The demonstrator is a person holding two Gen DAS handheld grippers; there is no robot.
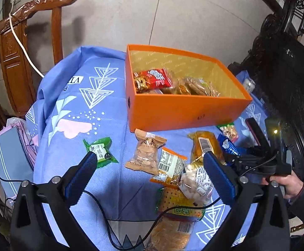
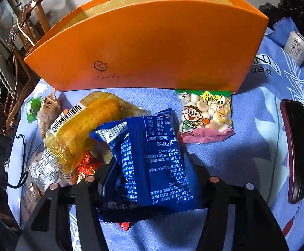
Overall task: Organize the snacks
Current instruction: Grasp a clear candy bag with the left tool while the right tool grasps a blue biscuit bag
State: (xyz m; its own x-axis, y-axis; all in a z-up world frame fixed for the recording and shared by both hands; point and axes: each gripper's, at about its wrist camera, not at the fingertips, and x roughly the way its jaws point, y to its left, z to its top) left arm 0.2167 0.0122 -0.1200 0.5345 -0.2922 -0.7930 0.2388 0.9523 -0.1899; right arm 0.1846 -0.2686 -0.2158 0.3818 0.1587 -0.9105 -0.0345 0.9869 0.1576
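Observation:
An orange box (image 1: 179, 109) stands on the blue cloth with several snack packets inside. It fills the back of the right wrist view (image 2: 152, 48). My left gripper (image 1: 150, 163) is open and empty above loose packets: a green one (image 1: 100, 149), a tan one (image 1: 145, 153), a yellow corn packet (image 1: 206, 144). My right gripper (image 2: 150, 179) is shut on a blue snack packet (image 2: 150, 159), low over the cloth in front of the box; its fingers are hidden under the packet. It shows at the right of the left wrist view (image 1: 233, 152). A white-balls packet (image 2: 206, 117) lies beside.
A carved wooden chair (image 1: 16, 48) stands at the left. A dark curved tray (image 2: 298, 150) and a white can (image 2: 296, 48) lie at the right on the cloth. A black cable (image 1: 131, 219) crosses the cloth in front. Dark furniture (image 1: 288, 73) borders the right.

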